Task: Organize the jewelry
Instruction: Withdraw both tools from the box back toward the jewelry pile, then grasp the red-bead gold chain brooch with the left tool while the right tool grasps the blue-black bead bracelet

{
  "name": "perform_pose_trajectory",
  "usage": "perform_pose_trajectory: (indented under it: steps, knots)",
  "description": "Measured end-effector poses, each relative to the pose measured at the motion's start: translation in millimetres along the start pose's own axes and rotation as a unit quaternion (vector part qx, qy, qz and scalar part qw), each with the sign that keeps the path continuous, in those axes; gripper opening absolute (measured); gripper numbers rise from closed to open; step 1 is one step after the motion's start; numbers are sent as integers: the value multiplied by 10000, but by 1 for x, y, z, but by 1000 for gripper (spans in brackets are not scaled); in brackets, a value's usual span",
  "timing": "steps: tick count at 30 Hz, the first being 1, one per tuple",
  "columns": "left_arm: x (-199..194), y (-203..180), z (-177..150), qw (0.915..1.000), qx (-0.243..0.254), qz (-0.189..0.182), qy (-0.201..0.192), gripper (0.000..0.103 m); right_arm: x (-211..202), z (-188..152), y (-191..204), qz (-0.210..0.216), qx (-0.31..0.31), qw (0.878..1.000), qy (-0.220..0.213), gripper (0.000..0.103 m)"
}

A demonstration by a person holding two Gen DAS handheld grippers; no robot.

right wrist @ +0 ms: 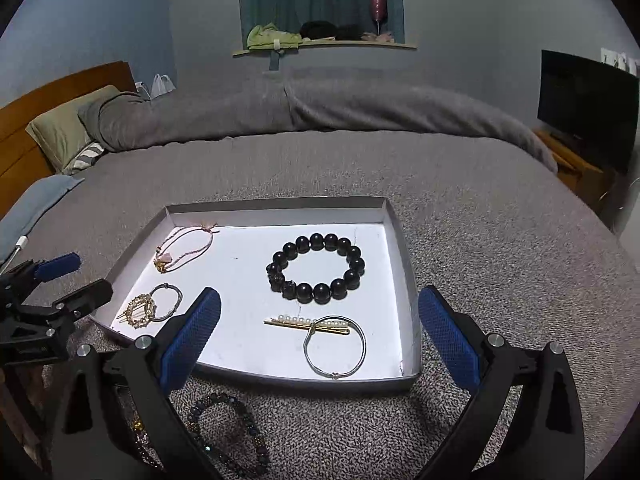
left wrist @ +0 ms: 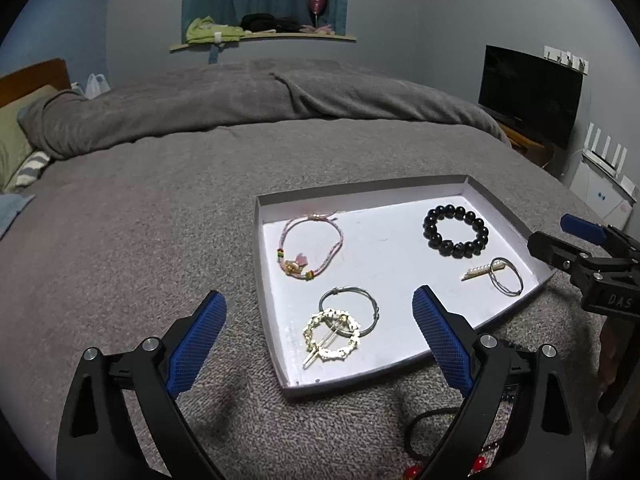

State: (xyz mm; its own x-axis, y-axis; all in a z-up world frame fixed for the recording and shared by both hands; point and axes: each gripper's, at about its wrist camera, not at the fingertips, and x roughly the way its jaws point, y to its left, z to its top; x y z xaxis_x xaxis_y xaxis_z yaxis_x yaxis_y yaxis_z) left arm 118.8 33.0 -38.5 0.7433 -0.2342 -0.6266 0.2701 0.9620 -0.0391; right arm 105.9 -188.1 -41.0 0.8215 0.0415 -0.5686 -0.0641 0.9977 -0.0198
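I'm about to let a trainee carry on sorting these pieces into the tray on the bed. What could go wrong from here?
1. The tray sits on a soft grey blanket; pressing on its rim could tip it and slide the black bead bracelet.
2. The pearl hair pin overlaps a silver hoop, so picking up one may drag the other.
3. The dark beaded strand lies partly under the right gripper, where a finger could snag it.

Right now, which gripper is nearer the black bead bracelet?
Right. The right gripper faces the black bead bracelet just beyond its fingertips; the left gripper hovers over the tray's opposite near corner.
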Motion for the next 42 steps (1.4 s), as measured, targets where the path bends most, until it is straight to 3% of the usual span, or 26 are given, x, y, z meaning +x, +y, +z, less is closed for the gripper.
perform_pose_trajectory:
  steps: [9,15,23,28,31,37,42]
  knots:
    - [-17,-5,-11,9998,113,127,-44,94,-11,-15,3,-279,-76,9996,18,98]
    - [-31,-5,-18,9996,168,195,-118,94,-18,-29,0,-215,138,9995,174,98]
    - [-50,-4,-47,9997,232,113,-27,94,-36,-44,5,-306,200,9993,4,98]
    - [-56,-16,-65,9992,348,-148,97,94,-49,-66,9,-452,-213,9987,29,98]
    - [-62,-30,-77,9979,554,-308,149,94,-54,-78,5,-342,-221,9991,97,98]
    - [-56,-46,-96,9943,839,-523,402,94,-56,-95,-14,297,504,9976,357,98]
    - [-53,-48,-98,9937,872,-582,398,94,-56,-96,-10,231,432,9985,244,98]
